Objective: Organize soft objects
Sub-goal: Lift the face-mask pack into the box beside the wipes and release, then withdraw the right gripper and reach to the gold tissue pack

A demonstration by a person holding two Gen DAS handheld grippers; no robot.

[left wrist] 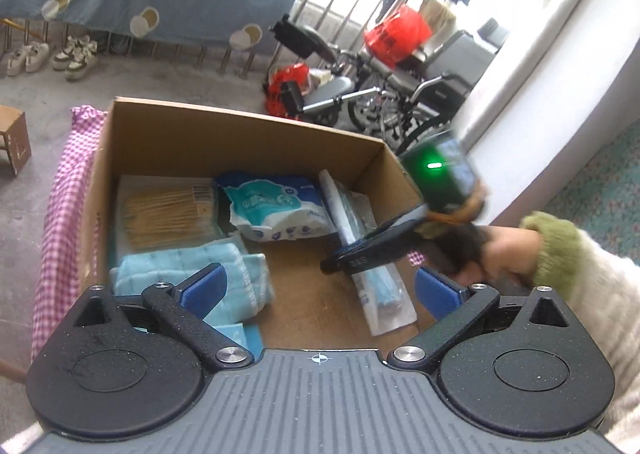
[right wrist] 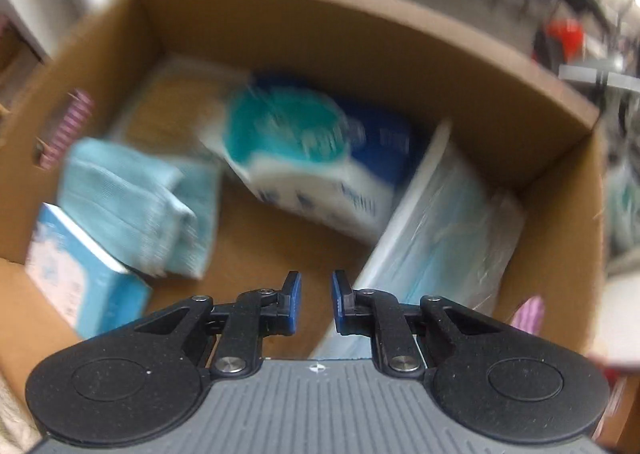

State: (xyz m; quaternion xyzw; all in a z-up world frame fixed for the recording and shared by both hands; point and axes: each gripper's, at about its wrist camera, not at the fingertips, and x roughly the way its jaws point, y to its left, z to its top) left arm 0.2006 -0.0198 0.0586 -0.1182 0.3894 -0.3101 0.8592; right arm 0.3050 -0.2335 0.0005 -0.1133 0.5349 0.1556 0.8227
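A cardboard box (left wrist: pixel 240 133) holds soft goods: a folded light-blue towel (left wrist: pixel 188 274), a tissue pack (left wrist: pixel 276 205), a pack of cotton swabs (left wrist: pixel 168 213) and bagged face masks (left wrist: pixel 380 294). My left gripper (left wrist: pixel 318 286) is wide open and empty above the box's near side. My right gripper (right wrist: pixel 316 294) is inside the box (right wrist: pixel 360 33), jaws slightly apart and empty, above the bare floor between the towel (right wrist: pixel 132 205), the tissue pack (right wrist: pixel 304 157) and the masks (right wrist: pixel 440 221). It shows from outside in the left wrist view (left wrist: pixel 352 262). The right wrist view is motion-blurred.
A small blue carton (right wrist: pixel 80 274) leans at the box's near-left corner. A pink checked cloth (left wrist: pixel 64 205) lies under the box. A wheelchair (left wrist: pixel 400 93), red bags (left wrist: pixel 396 33), shoes (left wrist: pixel 52 53) and a small stool (left wrist: pixel 14 141) stand on the floor beyond.
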